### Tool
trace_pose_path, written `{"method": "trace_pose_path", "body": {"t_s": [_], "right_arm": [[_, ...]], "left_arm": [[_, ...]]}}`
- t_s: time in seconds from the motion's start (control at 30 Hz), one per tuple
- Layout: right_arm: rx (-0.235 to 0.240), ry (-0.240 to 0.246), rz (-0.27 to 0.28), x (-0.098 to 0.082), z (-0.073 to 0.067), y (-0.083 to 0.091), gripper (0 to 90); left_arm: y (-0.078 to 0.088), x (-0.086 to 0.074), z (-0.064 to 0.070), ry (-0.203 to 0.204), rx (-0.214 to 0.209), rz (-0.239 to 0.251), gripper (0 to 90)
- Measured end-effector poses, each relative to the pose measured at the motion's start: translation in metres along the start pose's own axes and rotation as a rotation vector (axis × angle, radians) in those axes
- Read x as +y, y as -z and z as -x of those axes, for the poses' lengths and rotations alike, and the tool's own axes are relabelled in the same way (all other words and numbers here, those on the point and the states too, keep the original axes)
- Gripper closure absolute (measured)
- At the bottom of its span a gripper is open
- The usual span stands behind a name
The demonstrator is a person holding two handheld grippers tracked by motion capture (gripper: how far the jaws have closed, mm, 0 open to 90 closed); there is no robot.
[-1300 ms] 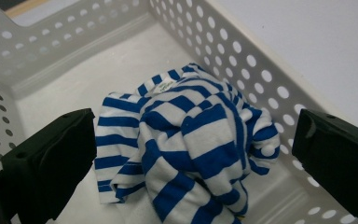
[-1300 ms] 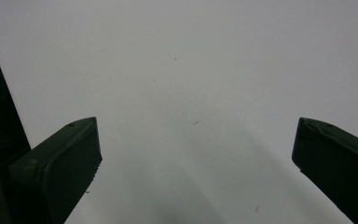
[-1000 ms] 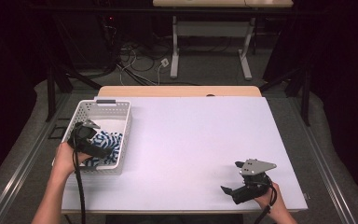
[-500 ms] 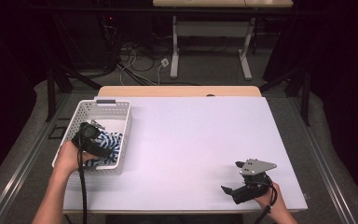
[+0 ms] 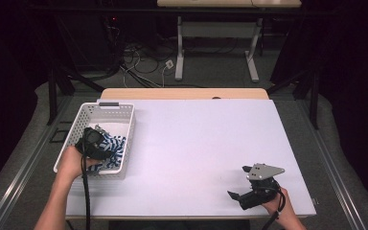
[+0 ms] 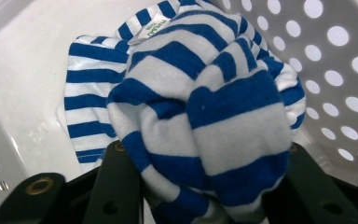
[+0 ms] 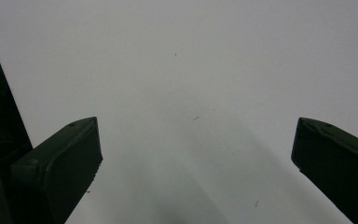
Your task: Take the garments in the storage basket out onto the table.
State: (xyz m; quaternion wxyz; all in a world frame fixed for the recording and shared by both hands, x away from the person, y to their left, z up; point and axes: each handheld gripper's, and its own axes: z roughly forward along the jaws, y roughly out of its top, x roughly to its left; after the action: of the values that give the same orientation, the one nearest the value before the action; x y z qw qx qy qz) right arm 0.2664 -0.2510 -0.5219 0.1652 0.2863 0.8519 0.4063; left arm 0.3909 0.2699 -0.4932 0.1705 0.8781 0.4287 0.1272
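While its jaws have just been closing, left gripper (image 6: 205,186) pinches striped cloth (image 6: 200,107).

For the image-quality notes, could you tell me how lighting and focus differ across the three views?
High view: white table evenly lit, surroundings dark. Left gripper view: striped cloth sharp, basket wall softer. Right gripper view: dim grey tabletop, soft shadow between blurred jaws.

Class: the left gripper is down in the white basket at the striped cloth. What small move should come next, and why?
Probably lift straight up. The left gripper has just been closing, and its jaws now pinch a bunch of the striped cloth, which sits inside the basket.
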Motion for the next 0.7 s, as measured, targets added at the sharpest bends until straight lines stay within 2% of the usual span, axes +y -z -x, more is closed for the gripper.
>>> {"method": "trace_pose_path", "body": {"t_s": [0.2,0.43,0.57,0.7], "right_arm": [[-0.001,-0.002,0.0,0.0,0.0,0.0,1.5],[-0.002,0.002,0.002,0.0,0.001,0.001,1.5],[-0.003,0.001,0.0,0.0,0.001,0.001,1.4],[-0.002,0.004,0.001,0.0,0.001,0.001,1.5]], "left_arm": [[0.004,-0.002,0.0,-0.005,0.01,0.046,69.9],[0.013,-0.004,-0.001,0.002,0.023,0.092,70.7],[0.019,-0.004,-0.001,0.008,0.037,0.119,70.8],[0.023,-0.005,-0.001,0.017,0.068,0.168,71.0]]}}
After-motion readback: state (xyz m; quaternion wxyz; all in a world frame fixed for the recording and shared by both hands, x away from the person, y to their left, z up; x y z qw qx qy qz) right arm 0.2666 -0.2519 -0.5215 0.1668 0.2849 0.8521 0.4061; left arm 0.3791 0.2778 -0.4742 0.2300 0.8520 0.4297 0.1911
